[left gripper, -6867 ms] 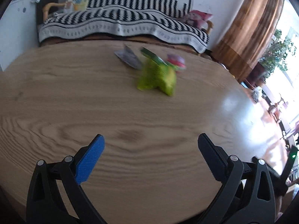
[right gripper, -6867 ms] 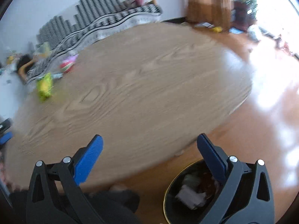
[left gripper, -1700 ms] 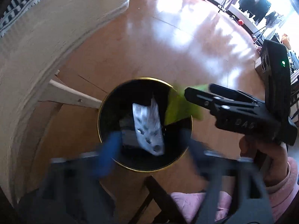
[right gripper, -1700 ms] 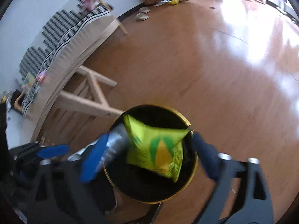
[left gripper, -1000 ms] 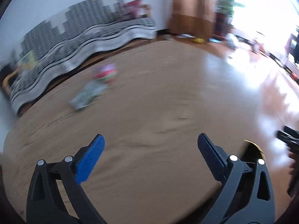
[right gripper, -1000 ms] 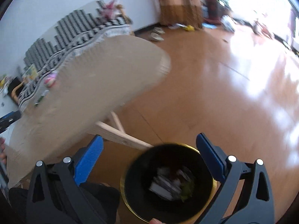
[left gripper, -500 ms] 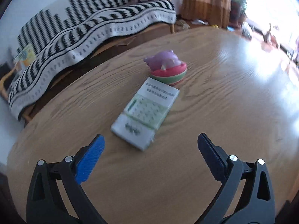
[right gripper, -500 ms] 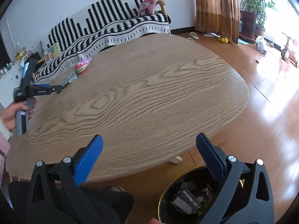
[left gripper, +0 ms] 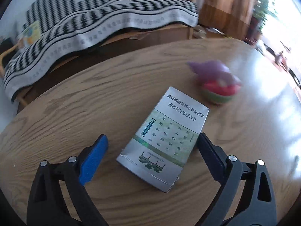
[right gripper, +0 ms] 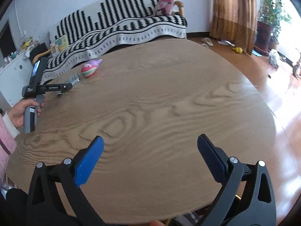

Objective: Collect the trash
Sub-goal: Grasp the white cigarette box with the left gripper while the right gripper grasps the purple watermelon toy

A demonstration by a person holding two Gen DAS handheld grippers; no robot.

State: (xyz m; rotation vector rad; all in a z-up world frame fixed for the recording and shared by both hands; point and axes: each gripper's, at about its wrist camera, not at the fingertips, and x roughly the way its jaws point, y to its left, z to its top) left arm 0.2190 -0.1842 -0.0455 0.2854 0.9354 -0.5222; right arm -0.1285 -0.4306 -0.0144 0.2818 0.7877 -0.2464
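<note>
Wood surface (left gripper: 56, 116): flat silver-green box (left gripper: 163, 139) at centre
Left gripper (left gripper: 152, 146): wide, straddling box's near end
Toy (left gripper: 216, 85): 2 o'clock of box
Right gripper (right gripper: 150, 148): wide, empty

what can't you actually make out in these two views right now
- Toy, left wrist view: motion blur smears its shape.
- Flattened carton, right wrist view: too small to read, and the left gripper hides part of it.
- Trash bin, right wrist view: hidden below the table edge.
- Shelf items, right wrist view: too small.
</note>
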